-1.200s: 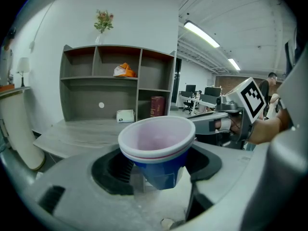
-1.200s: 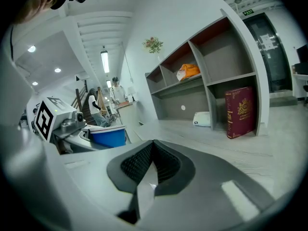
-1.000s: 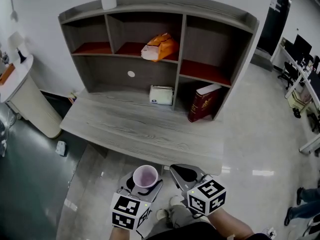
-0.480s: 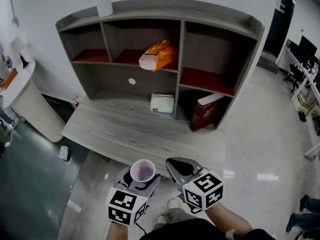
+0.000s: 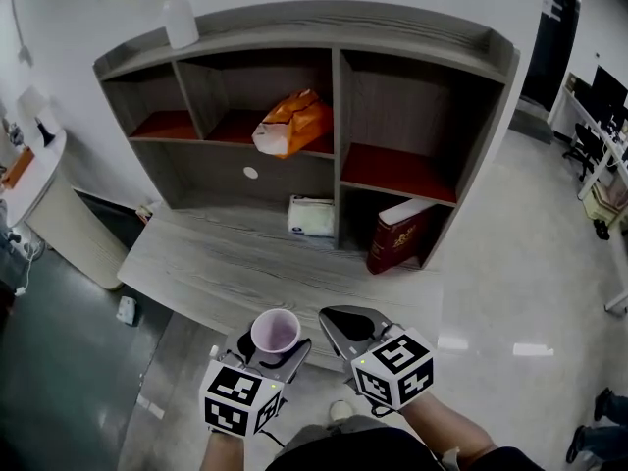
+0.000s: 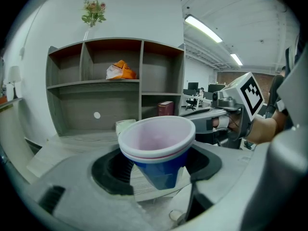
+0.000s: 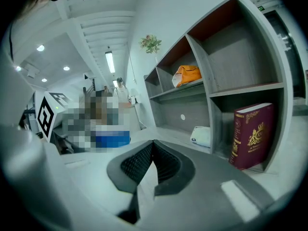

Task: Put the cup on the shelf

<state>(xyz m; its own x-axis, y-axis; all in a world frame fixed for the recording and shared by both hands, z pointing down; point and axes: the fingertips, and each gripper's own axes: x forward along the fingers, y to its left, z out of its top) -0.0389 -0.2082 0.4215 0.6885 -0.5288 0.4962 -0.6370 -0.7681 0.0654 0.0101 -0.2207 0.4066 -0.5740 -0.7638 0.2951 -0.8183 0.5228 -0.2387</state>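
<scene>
A paper cup (image 5: 276, 333) (image 6: 158, 148), blue outside with a white rim and pale inside, stands upright between the jaws of my left gripper (image 5: 266, 349) (image 6: 159, 170), which is shut on its lower body. It hangs just in front of the grey wooden desk's front edge (image 5: 294, 317). The shelf unit (image 5: 339, 116) (image 6: 140, 81) (image 7: 211, 100) rises at the desk's back with several open compartments. My right gripper (image 5: 350, 327) (image 7: 151, 165) is beside the left one, jaws shut and holding nothing.
An orange bag (image 5: 290, 124) lies in the upper middle compartment. A white box (image 5: 312, 217) sits below it, a dark red book (image 5: 400, 235) (image 7: 250, 136) leans in the lower right compartment. A vase with flowers (image 5: 177, 13) stands on top. A white round table (image 5: 39, 165) is at the left.
Both grippers, the cup still held, have come a little nearer to the desk's front edge. The view has shifted so the shelf sits slightly more left and the vase shows fully.
</scene>
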